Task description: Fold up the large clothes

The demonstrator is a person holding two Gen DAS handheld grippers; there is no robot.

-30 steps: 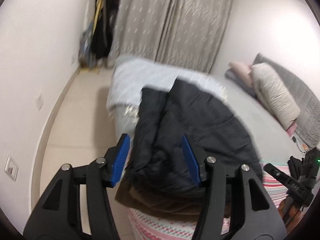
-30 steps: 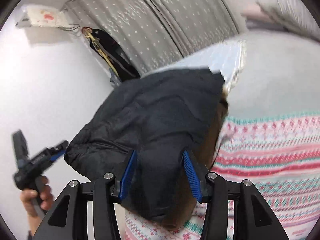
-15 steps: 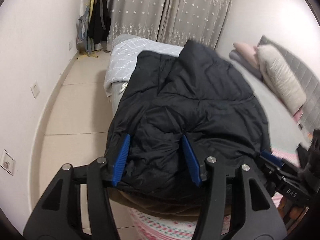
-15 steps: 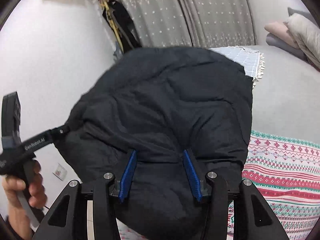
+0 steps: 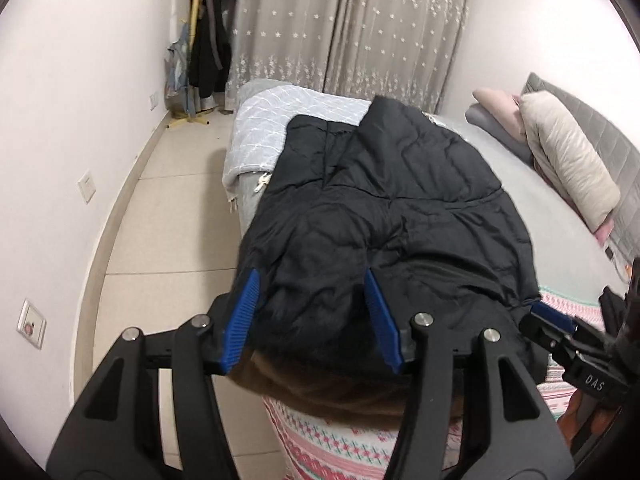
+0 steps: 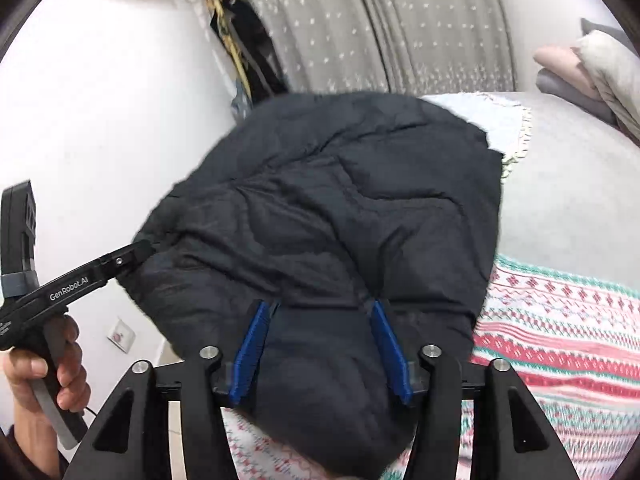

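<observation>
A black quilted puffer jacket (image 5: 392,216) with brown fur trim (image 5: 340,388) lies bunched at the near corner of the bed; it also fills the right wrist view (image 6: 328,216). My left gripper (image 5: 310,292) has its jaws spread wide over the jacket's near edge, with fabric lying between the blue pads. My right gripper (image 6: 320,320) is likewise spread wide with jacket fabric between its pads. The left gripper's tip (image 6: 136,252) touches the jacket's left edge in the right wrist view. The right gripper's tip (image 5: 552,320) sits at the jacket's right edge in the left wrist view.
The bed has a grey sheet (image 5: 540,208), a red-and-green patterned blanket (image 6: 560,320) near me, and a pale blue throw (image 5: 272,120) at the far end. Pillows (image 5: 568,156) lie at the right. A tiled floor strip (image 5: 172,208) runs left of the bed. Curtains (image 5: 360,28) and hanging clothes (image 5: 208,32) stand behind.
The jacket has been drawn toward me and now lies flatter on the bed corner. Both grippers have moved closer over its near edge, jaws still wide.
</observation>
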